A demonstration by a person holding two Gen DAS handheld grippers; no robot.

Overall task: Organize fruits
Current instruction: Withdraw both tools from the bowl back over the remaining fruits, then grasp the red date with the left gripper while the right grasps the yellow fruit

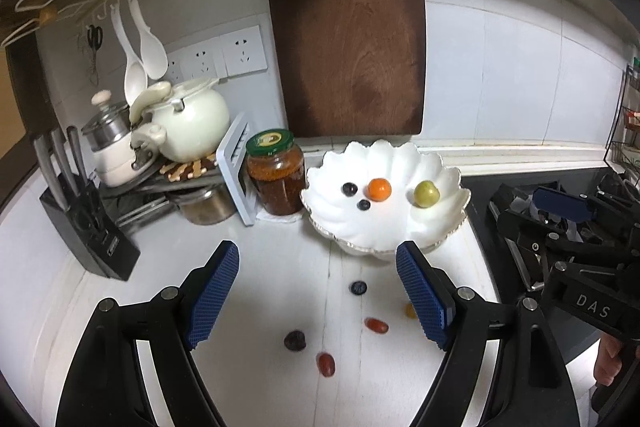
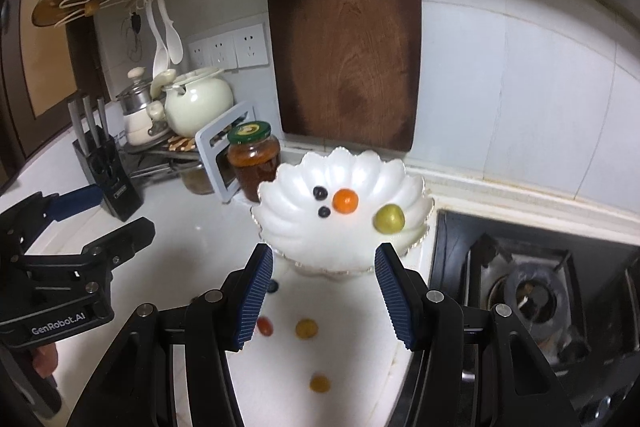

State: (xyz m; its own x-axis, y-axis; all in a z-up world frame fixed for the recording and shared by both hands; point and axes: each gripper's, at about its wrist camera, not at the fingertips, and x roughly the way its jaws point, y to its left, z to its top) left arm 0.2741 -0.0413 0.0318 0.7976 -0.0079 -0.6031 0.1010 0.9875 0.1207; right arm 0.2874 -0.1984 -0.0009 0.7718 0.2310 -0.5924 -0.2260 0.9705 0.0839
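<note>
White scalloped bowl (image 1: 384, 227) at back of tabletop (image 1: 280, 267), beside jar (image 1: 276, 173) — collection spot. Already inside: two blueberries (image 1: 349, 189), orange fruit (image 1: 379, 189), green fruit (image 1: 426, 193). Loose fruit (image 1: 376, 325) scattered in front, within reach. Left tongs (image 1: 320, 301) apart, empty, over loose pieces; right tongs (image 2: 324, 299) apart, empty — likely lining up next pick.

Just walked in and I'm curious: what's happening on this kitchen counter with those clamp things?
A person is sorting fruit with two hand-held grippers. The scalloped white bowl already holds an orange fruit, a green one and two blueberries. Several small fruits, such as a red one and a blueberry, lie loose on the counter. The left gripper and right gripper are both open and empty above them.
</note>
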